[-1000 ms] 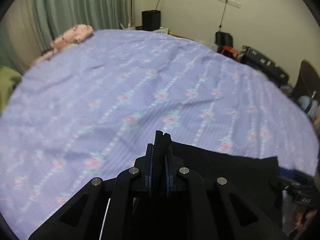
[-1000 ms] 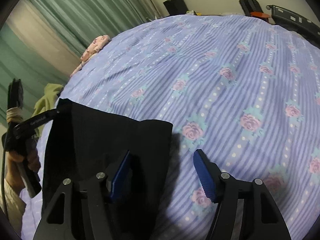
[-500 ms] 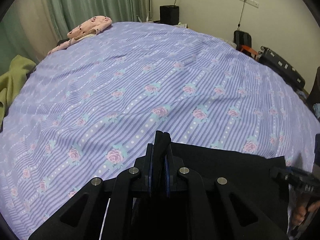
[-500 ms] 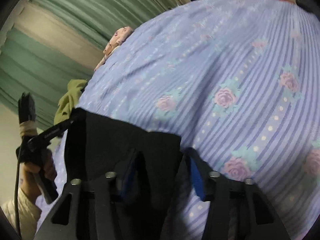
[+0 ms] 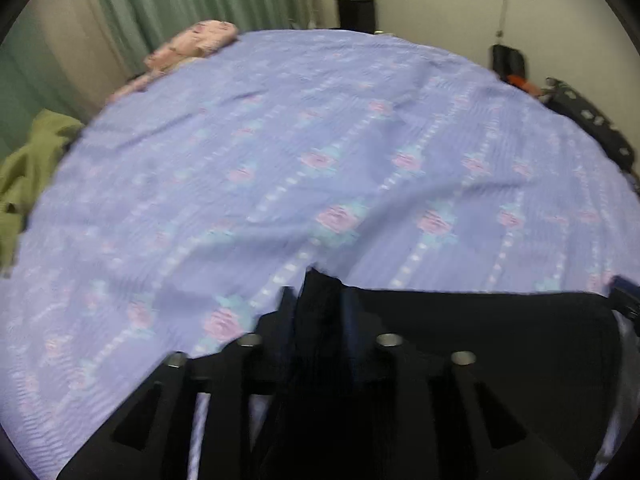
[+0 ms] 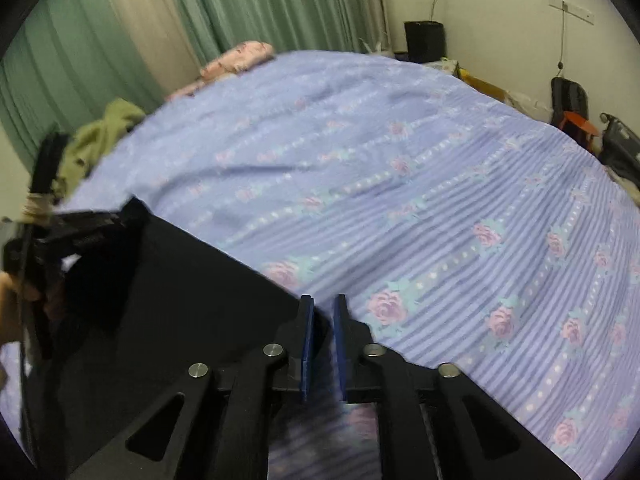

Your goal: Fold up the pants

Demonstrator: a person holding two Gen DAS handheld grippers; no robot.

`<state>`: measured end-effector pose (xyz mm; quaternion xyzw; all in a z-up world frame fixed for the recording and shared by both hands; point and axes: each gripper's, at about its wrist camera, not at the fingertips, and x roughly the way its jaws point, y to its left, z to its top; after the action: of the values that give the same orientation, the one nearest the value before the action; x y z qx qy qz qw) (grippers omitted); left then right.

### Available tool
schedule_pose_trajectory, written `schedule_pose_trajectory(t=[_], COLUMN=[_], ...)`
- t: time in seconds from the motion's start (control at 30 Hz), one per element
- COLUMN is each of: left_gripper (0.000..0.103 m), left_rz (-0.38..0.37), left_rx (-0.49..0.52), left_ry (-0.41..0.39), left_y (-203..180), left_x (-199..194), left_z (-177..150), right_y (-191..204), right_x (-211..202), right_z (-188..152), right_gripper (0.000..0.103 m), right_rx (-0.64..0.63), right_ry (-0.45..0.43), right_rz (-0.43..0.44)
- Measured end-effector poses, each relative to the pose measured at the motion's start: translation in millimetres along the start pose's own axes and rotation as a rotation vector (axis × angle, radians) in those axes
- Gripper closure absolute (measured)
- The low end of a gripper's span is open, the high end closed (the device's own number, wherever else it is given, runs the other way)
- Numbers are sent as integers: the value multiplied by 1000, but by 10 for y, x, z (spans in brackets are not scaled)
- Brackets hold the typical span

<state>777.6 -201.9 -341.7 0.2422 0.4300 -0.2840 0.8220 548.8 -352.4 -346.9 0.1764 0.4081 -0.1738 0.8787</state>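
Left gripper (image 5: 316,300) is opening, a bunched corner of the black pants (image 5: 500,344) loose between its jaws; right gripper (image 6: 323,312) is closing, narrow, at the opposite corner. Pants lie folded on the bedspread (image 6: 440,208) beneath both; further folds probably remain.

**Left tool lets go as right tool narrows at the pants' corner**

A second ago the left tool (image 5: 318,292) was clamped tight on the black pants (image 5: 480,344); now its jaws are opening, with a bunched fold of the cloth still standing between them. The right tool (image 6: 323,312), wide open before with one finger over the pants (image 6: 180,300), has swung to the cloth's right corner. Its jaws are closing, and mostly the bed sheet (image 6: 440,208) shows in the narrow gap.
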Motion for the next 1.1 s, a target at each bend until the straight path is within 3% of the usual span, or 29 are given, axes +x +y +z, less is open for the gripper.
schedule_pose_trajectory(t=[0.07,0.1,0.23,0.37,0.57,0.73,0.93,1.1], left_gripper=[41,34,28,24,23,18,18,19], left_rz=[34,28,33,74,201,263,194,94], left_rx=[-26,-33,-68,-137,-289,-500,-733,-859], left_ry=[-39,-80,-168,-229,-218,-171,-141,-92], left_y=[35,50,159,383,752,974,1063,1011], left_x=[-150,-300,-916,-1626,-2597,-3302,-3606,-3347], left_z=[43,59,30,-304,-1322,-2471,-3563,-4176], right_y=[-22,-20,134,399,814,1336,1936,2190], right_x=[-99,-197,-580,-916,-1390,-1775,-2074,-2089], right_z=[-17,-12,-8,-18,-155,-501,-1122,-1496], right_gripper=[41,37,35,34,34,34,34,34], right_rx=[16,20,-59,-152,-216,-321,-493,-576], right_ry=[-37,-64,-136,-151,-123,-72,0,66], right_rz=[-65,-105,-114,-38,120,253,382,440])
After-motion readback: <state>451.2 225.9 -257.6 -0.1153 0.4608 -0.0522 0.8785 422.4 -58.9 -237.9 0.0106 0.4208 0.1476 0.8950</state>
